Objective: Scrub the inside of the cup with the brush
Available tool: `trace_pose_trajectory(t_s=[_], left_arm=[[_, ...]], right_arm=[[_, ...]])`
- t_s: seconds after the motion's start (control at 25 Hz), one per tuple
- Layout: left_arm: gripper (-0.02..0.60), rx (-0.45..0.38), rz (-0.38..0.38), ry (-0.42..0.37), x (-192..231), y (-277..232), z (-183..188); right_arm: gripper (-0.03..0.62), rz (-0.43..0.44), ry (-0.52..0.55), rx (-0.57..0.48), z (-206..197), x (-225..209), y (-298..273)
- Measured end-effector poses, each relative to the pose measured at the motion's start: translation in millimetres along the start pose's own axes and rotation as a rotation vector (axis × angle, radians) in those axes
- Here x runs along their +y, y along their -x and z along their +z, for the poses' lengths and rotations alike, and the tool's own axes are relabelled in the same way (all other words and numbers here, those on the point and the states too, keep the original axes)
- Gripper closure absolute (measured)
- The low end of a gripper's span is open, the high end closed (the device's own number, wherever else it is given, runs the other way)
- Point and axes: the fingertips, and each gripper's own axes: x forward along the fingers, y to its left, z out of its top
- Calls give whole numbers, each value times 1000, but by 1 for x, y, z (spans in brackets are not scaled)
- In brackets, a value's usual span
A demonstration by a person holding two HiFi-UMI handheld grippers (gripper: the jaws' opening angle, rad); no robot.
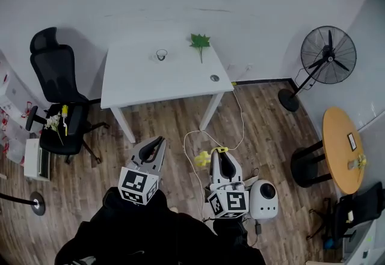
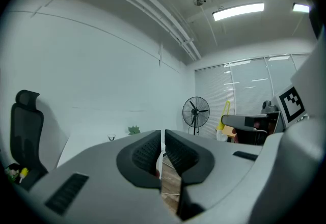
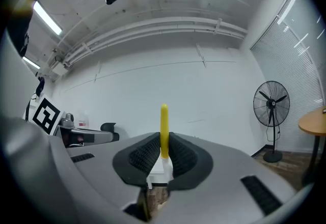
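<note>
A small clear cup (image 1: 161, 54) stands on the white table (image 1: 138, 86), far ahead of both grippers; it is tiny in the left gripper view (image 2: 111, 138). My left gripper (image 1: 160, 140) hangs over the wooden floor short of the table, its jaws (image 2: 163, 141) shut with nothing between them. My right gripper (image 1: 215, 155) is beside it, shut on the brush (image 1: 203, 158). The brush's yellow handle (image 3: 164, 129) sticks up between the pads, with a white part below it.
A green leaf (image 1: 200, 41) and a small round object (image 1: 215, 77) also lie on the table. A black office chair (image 1: 57, 89) stands left, a floor fan (image 1: 328, 56) and a round wooden table (image 1: 344, 149) right. A white device (image 1: 263, 199) and a cable (image 1: 198, 137) are on the floor.
</note>
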Motion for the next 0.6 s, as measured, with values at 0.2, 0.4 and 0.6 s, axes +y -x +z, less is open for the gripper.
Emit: trace_pose_trajectory(t_s=[0.2,0.4,0.6], left_arm=[[540,12,-37,-7,2,-42,0],[540,24,-68,-1,15,-101,-1],[540,35,-90,6,39,-167,3]], right_arm=[[530,-38,-27,2,-3,-28,-26],[530,-63,-27,14,-9,-59,-70],[530,-82,-29,24,-9,-91,-129]])
